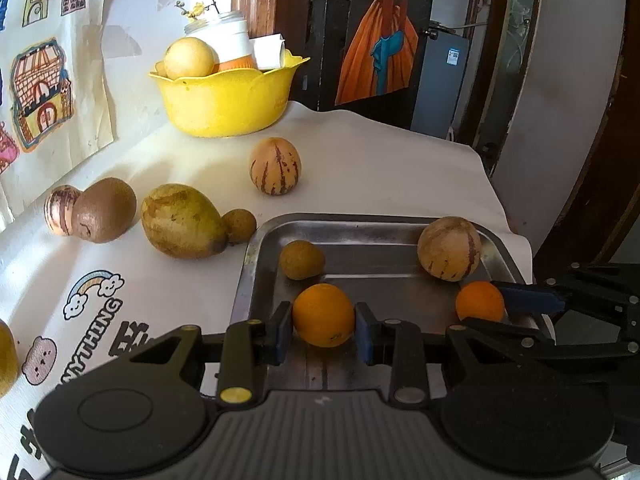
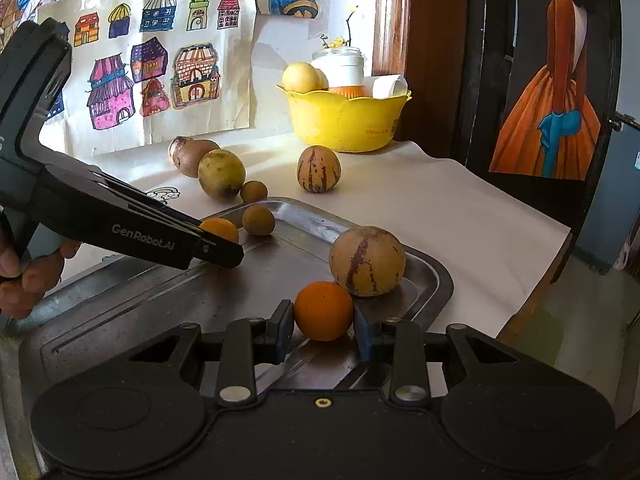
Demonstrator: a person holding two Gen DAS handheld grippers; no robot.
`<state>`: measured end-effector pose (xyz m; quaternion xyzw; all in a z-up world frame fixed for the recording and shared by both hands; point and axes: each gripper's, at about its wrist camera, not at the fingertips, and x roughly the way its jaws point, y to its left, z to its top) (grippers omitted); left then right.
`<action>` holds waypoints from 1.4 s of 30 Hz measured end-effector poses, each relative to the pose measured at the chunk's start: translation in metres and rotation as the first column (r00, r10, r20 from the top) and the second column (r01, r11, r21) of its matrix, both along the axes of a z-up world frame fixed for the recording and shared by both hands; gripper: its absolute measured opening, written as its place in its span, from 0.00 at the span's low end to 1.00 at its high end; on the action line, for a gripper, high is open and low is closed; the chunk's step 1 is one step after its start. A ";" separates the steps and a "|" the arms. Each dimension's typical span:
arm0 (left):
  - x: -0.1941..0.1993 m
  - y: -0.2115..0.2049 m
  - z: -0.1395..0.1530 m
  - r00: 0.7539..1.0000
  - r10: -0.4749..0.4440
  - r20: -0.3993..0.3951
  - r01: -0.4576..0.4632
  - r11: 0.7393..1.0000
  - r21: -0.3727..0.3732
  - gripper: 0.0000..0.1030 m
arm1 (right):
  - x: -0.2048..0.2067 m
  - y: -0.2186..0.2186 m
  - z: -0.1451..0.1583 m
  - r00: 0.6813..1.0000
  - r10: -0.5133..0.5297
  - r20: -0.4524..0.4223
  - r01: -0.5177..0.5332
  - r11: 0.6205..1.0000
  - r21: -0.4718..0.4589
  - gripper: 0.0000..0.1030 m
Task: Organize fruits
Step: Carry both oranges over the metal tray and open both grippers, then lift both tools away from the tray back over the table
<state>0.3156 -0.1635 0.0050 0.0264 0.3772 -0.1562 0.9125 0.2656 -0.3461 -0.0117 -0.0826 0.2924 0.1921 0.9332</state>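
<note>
Left gripper (image 1: 323,330) clamped on an orange (image 1: 323,314), blue pads (image 1: 283,330) pressing both sides, fruit low over the near part of the steel tray (image 1: 360,227). Right gripper (image 2: 323,330) likewise clenched on a second orange (image 2: 324,310), over the same tray, to the right of the left one; in the left wrist view its blue finger (image 1: 528,298) shows against that orange at the right edge. A hand (image 2: 24,276) wraps the left gripper's handle, seen at the left edge of the right wrist view.

Already in the tray: a small brown round fruit (image 1: 301,259) just ahead-left of the left gripper, and a striped pepino melon (image 1: 449,248) in the far right corner, just beyond the right gripper's orange.

Off the tray, on the white cloth (image 1: 380,160): ahead-left of the left gripper a mango (image 1: 182,221) with another small brown fruit (image 1: 239,225) touching it by the tray's corner; further left a kiwi (image 1: 104,209) against a second striped pepino (image 1: 60,209). A third pepino (image 1: 275,165) stands alone straight ahead, well past the tray.

Beyond it, a yellow bowl (image 1: 228,100) at the wall holds a pale yellow round fruit (image 1: 189,58) and a white jar (image 1: 224,42). Children's house drawings (image 2: 152,68) hang on the wall to the left.
</note>
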 end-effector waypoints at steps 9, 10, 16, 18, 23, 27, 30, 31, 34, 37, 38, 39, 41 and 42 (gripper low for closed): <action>-0.002 0.002 -0.003 1.000 0.012 -0.004 -0.012 1.000 -0.002 0.35 | -0.002 0.001 0.001 1.000 0.000 0.016 0.000 1.000 -0.004 0.35; -0.002 0.002 -0.002 1.000 0.012 -0.005 -0.012 1.000 -0.002 0.35 | -0.003 0.001 0.000 1.000 -0.001 0.015 0.001 1.000 -0.001 0.35; -0.004 0.003 0.003 1.000 0.022 0.001 -0.022 1.000 0.000 0.41 | -0.004 0.001 0.001 1.000 -0.006 0.014 0.006 1.000 0.008 0.42; -0.005 0.005 0.006 0.999 0.032 0.011 -0.032 0.999 -0.006 0.49 | -0.007 0.001 0.003 1.000 -0.011 0.018 0.010 1.000 0.014 0.46; -0.013 0.011 0.018 0.998 0.053 0.036 -0.052 0.998 -0.032 0.65 | -0.018 -0.001 0.012 0.999 -0.020 0.038 0.019 0.999 0.033 0.61; -0.026 0.018 0.028 0.996 0.066 0.053 -0.063 0.997 -0.053 0.85 | -0.030 -0.001 0.021 0.998 -0.023 0.051 0.021 0.999 0.043 0.72; -0.038 0.025 0.034 0.995 0.077 0.066 -0.074 0.996 -0.055 0.94 | -0.040 0.000 0.028 0.998 -0.023 0.060 0.020 0.999 0.049 0.81; -0.042 0.028 0.036 0.994 0.087 0.072 -0.083 0.995 -0.057 1.00 | -0.044 0.000 0.031 0.998 -0.022 0.061 0.019 0.998 0.053 0.85; -0.054 0.036 0.040 0.991 0.110 0.073 -0.106 0.993 -0.060 0.99 | -0.054 0.001 0.038 0.998 -0.017 0.063 0.013 0.998 0.064 0.95; -0.072 0.045 0.045 0.989 0.125 0.075 -0.120 0.991 -0.064 0.99 | -0.065 0.003 0.043 0.998 -0.010 0.058 0.006 0.997 0.078 0.99; -0.077 0.048 0.046 0.989 0.127 0.081 -0.122 0.990 -0.065 0.99 | -0.069 0.004 0.045 0.999 -0.006 0.053 0.002 0.997 0.082 0.99; -0.082 0.051 0.048 0.988 0.130 0.087 -0.125 0.990 -0.063 0.99 | -0.073 0.005 0.046 0.999 -0.002 0.047 -0.002 0.996 0.084 0.99; -0.093 0.057 0.050 0.986 0.135 0.096 -0.130 0.990 -0.054 1.00 | -0.081 0.008 0.049 0.999 0.003 0.033 -0.006 0.996 0.085 0.99; -0.098 0.060 0.050 0.986 0.136 0.099 -0.132 0.990 -0.049 1.00 | -0.084 0.009 0.050 1.000 0.006 0.028 -0.008 0.996 0.084 0.99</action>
